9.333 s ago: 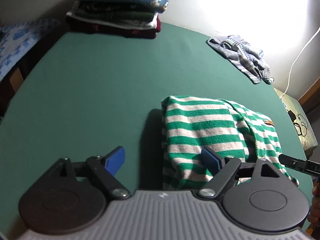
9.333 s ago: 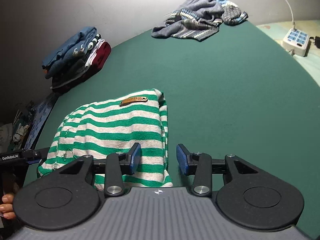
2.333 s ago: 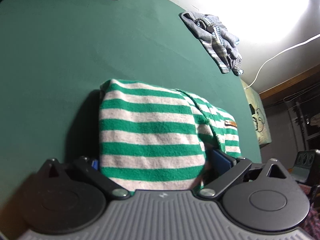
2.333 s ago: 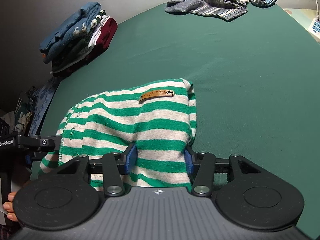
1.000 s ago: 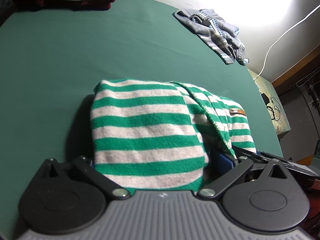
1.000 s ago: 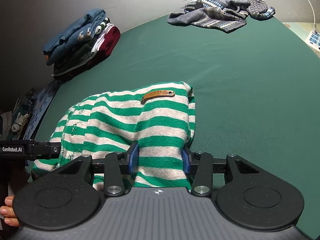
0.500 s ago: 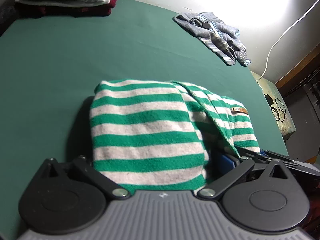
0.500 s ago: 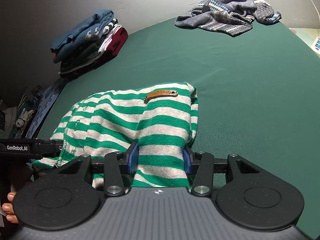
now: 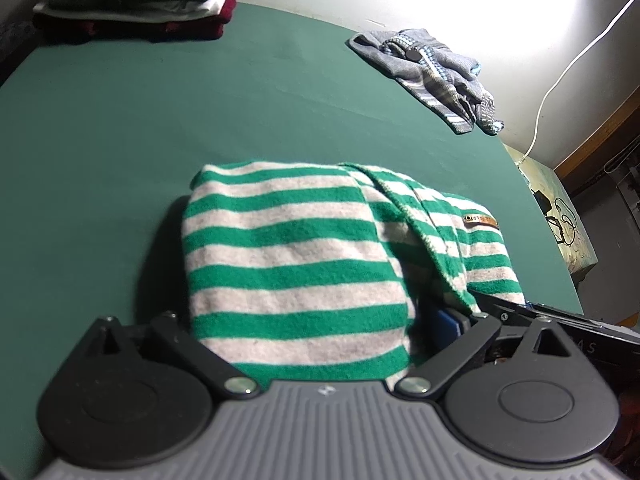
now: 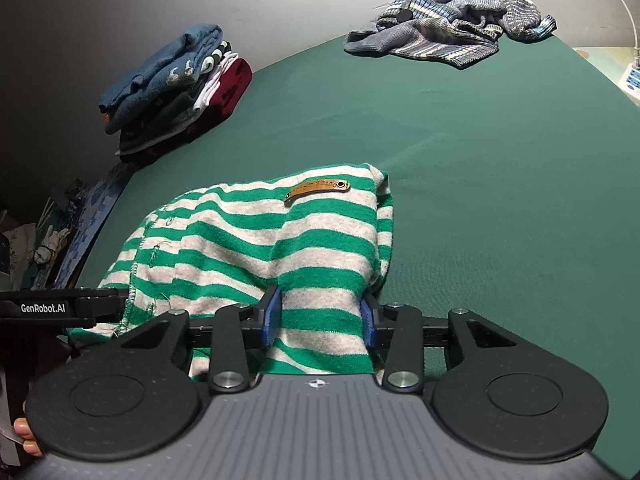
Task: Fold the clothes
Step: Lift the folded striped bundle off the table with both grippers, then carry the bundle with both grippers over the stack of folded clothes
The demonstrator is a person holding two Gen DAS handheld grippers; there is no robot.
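Clamping striped sweater [image 10: 256,240] side by side — left gripper [image 9: 320,320], right gripper [image 10: 320,314] — folded edge away.

Fuzzy knit striped sweater [image 9: 296,248], matt

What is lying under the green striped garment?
The green tablecloth shows around the striped garment. Beneath it nothing can be seen: the fabric covers that area. Both grippers' jaws grip its near edge.

Green table [image 10: 500,200], striped sweater [image 10: 248,240] lower centre, folded stack [image 10: 176,92] upper left, crumpled grey knit [image 10: 452,28] upper right
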